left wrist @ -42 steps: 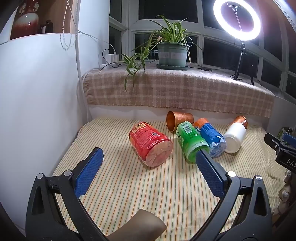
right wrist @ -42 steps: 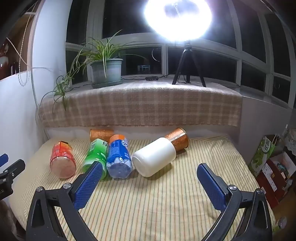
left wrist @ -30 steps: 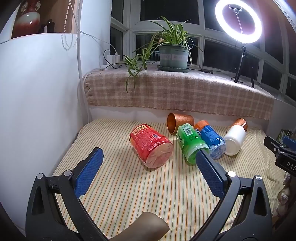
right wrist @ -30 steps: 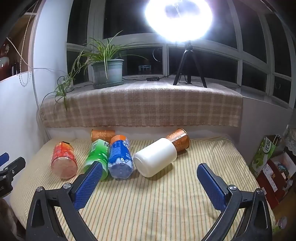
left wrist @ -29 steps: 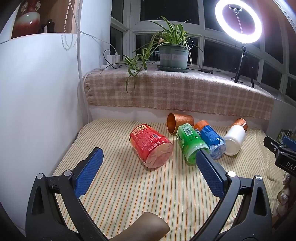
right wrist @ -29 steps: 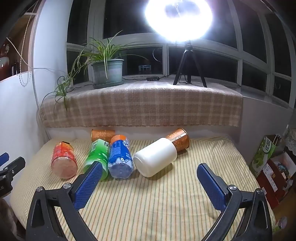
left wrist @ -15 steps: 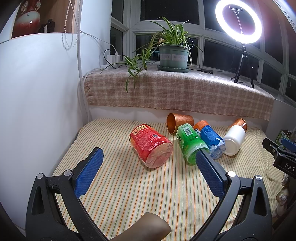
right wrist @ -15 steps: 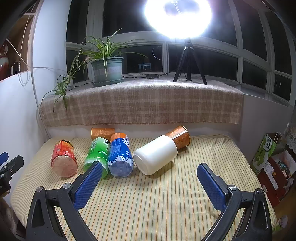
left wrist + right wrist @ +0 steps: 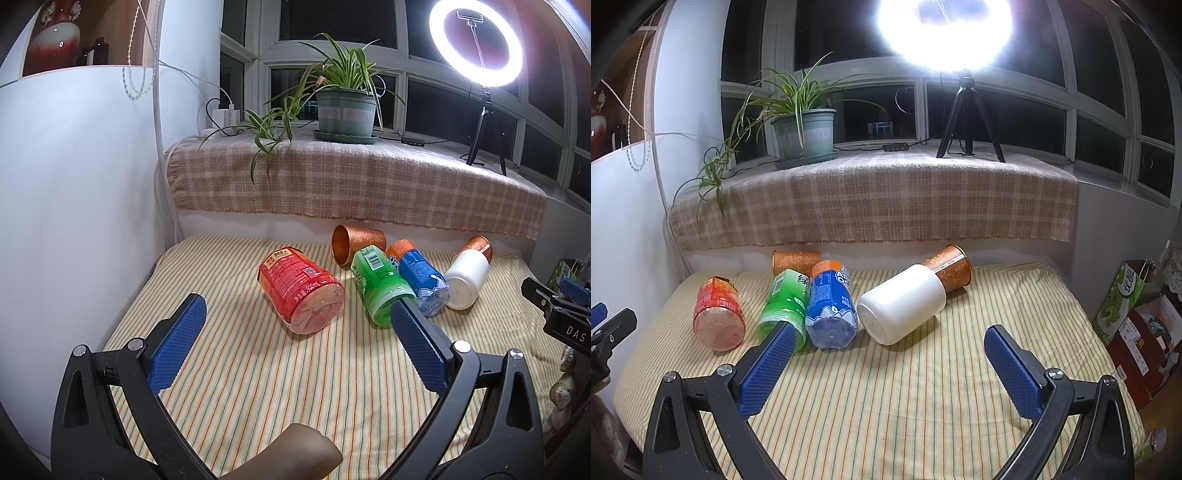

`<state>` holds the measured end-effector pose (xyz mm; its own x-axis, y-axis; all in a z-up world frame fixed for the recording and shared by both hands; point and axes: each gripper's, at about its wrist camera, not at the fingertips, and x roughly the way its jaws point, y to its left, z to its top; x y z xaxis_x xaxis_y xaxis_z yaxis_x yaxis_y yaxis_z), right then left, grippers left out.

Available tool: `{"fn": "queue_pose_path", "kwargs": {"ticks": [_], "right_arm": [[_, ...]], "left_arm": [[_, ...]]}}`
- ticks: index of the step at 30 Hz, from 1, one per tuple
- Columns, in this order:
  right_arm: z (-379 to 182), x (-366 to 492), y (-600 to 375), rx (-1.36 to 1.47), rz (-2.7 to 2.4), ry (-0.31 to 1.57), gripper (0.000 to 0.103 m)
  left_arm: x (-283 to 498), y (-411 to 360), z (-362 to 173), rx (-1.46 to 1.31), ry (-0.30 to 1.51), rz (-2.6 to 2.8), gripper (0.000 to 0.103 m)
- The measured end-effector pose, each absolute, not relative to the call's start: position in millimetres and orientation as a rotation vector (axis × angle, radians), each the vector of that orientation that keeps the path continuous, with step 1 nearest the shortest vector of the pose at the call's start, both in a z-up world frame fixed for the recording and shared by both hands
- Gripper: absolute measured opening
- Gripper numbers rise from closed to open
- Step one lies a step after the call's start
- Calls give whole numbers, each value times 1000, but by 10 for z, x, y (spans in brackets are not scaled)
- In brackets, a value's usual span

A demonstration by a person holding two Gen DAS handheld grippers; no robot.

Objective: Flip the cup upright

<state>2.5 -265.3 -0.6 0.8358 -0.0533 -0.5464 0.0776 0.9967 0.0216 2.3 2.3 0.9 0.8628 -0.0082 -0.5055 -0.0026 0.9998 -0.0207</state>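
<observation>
**Cups on their sides, both tools wide apart and empty**

A copper cup [image 9: 356, 246] lies on its side at the back of the striped cloth [image 9: 258, 369], its open mouth turned toward the left wall, just under the checked blanket [image 9: 354, 188] that hangs from the window ledge. A second copper cup [image 9: 946, 269] lies tilted farther right, its mouth pointing up and away, with a white container [image 9: 901, 308] touching it on the near side.

Between the two cups lie three containers, all on their sides with bases toward the cameras: a green bottle [image 9: 376, 284] just in front of the first cup, a blue bottle [image 9: 421, 278] pressed against its right side, and a red bottle [image 9: 301, 290] a little apart to the left.

The left tool [image 9: 295, 347] hangs over the near cloth with its blue pads spread wide, gripping nothing. The right tool [image 9: 886, 365] hangs likewise, pads wide apart and empty, near the white container.

On the ledge stand a potted plant [image 9: 345, 110] and a lit ring light [image 9: 476, 40] on a tripod.
</observation>
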Motion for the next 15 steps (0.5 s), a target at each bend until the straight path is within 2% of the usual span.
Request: {"fn": "queue_pose_path", "kwargs": {"ticks": [15], "right_arm": [[-23, 28, -2659, 50, -66, 587, 103]], "left_arm": [[-25, -20, 64, -19, 528, -5, 102]]}}
